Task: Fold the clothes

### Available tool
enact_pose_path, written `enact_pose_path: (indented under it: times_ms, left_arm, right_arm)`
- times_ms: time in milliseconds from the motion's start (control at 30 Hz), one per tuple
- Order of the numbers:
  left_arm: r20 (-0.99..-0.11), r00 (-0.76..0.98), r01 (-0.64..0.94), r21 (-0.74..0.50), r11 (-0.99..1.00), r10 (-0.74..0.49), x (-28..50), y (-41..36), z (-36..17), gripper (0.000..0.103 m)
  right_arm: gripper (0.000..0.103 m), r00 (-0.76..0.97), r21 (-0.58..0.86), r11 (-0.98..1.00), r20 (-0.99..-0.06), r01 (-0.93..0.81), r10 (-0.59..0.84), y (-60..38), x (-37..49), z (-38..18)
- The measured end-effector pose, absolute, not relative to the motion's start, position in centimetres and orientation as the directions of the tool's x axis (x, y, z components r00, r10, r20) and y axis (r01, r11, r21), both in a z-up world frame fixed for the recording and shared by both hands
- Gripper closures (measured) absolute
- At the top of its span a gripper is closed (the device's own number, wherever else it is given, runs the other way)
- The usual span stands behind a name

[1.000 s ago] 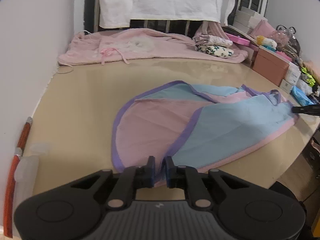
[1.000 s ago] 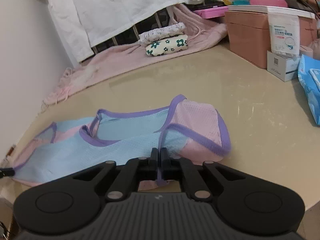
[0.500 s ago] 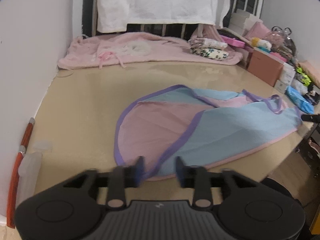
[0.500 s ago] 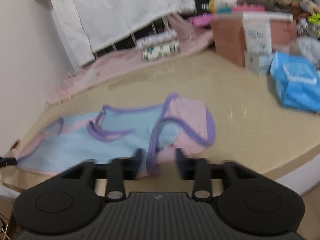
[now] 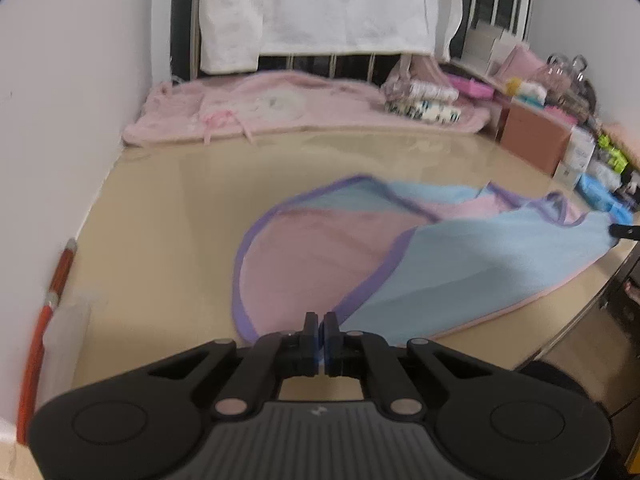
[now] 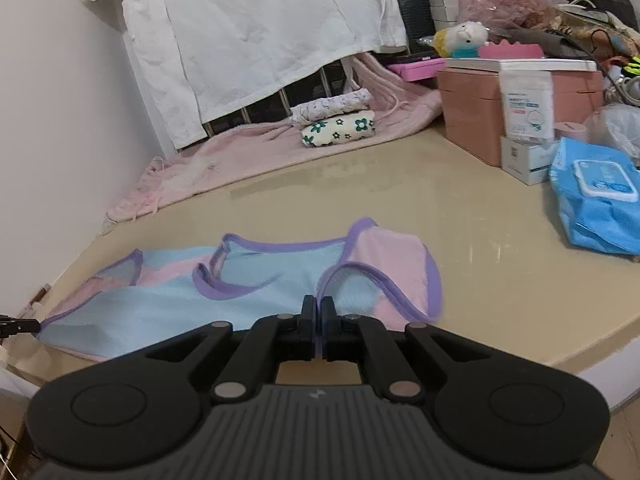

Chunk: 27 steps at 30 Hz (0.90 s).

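Note:
A pink and light-blue mesh garment with purple trim lies spread flat on the beige table. My left gripper is shut at the garment's near hem, where the purple seam between the pink and blue panels ends, with fabric pinched between its pads. In the right wrist view the garment shows its neck and armholes. My right gripper is shut on the purple-trimmed edge by the near armhole, a thin strip of cloth showing between its pads. Each gripper's tip shows at the other view's edge.
A pink blanket with folded clothes lies along the back under a hanging white cloth. A pink box, small cartons and a blue wipes pack crowd the right side. An orange rod leans by the left wall.
Both grippers held the garment's edge, opened half a second ago, and have shut on it again. The right gripper has drawn back towards the near table edge.

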<state>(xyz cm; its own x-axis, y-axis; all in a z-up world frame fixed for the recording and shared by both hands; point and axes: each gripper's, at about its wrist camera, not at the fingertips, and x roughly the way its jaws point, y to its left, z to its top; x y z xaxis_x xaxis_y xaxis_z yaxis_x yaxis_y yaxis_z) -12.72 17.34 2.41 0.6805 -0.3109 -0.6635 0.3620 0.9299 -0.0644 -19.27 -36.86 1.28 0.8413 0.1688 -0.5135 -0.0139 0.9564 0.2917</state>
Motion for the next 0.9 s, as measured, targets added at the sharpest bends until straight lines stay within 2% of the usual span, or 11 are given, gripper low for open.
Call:
enact_pose_path:
  times_ms: [133,233,300,333,467,567,600,700,800,900]
  left_arm:
    - [-0.665,0.681,0.342,-0.082,0.936,-0.307,-12.9,17.4,1.6,0.101]
    - [-0.673,0.68,0.332,-0.073,0.94,-0.292,-12.8,17.4,1.8,0.095]
    - [-0.668,0.685,0.335,-0.066,0.94,-0.291,-12.8,17.3,2.6,0.088]
    - [-0.66,0.691,0.337,-0.065,0.939,-0.294,-12.8,17.3,3.1,0.087]
    - [-0.607,0.723,0.383,-0.046,0.922,-0.331,-12.0,15.1,5.8,0.071]
    - [-0.612,0.729,0.428,0.055,0.902,-0.308,-9.7,11.3,7.6,0.071]
    - [-0.614,0.735,0.428,0.092,0.899,-0.287,-8.6,10.1,8.3,0.068]
    - [-0.664,0.696,0.448,0.104,0.888,-0.273,-3.5,7.4,9.6,0.048]
    - [-0.734,0.615,0.443,0.021,0.896,-0.287,2.7,5.1,8.9,0.048]
    - [-0.753,0.6,0.461,0.046,0.886,-0.272,6.3,2.8,7.1,0.049]
  right_arm:
    - [0.1,0.8,0.293,0.956,-0.58,0.028,0.154,-37.2,-19.8,-0.7]
    - [0.091,0.808,0.275,0.961,-0.573,0.032,0.138,-37.2,-20.8,-0.7]
    - [0.074,0.823,0.252,0.967,-0.557,0.041,0.111,-37.5,-21.6,0.2]
    - [0.072,0.835,0.237,0.97,-0.542,0.046,0.093,-37.7,-22.0,0.8]
    - [0.072,0.886,0.229,0.973,-0.452,0.002,0.105,-37.4,-22.5,4.1]
    - [0.072,0.881,0.207,0.973,-0.436,-0.1,0.183,-34.7,-19.0,5.3]
    - [0.072,0.878,0.2,0.971,-0.431,-0.133,0.209,-33.8,-17.8,5.7]
    - [0.066,0.849,0.171,0.97,-0.474,-0.172,0.233,-31.8,-11.7,6.3]
    - [0.066,0.797,0.202,0.96,-0.538,-0.194,0.274,-30.3,-5.6,5.7]
    - [0.066,0.734,0.229,0.948,-0.601,-0.22,0.316,-28.6,0.5,4.7]
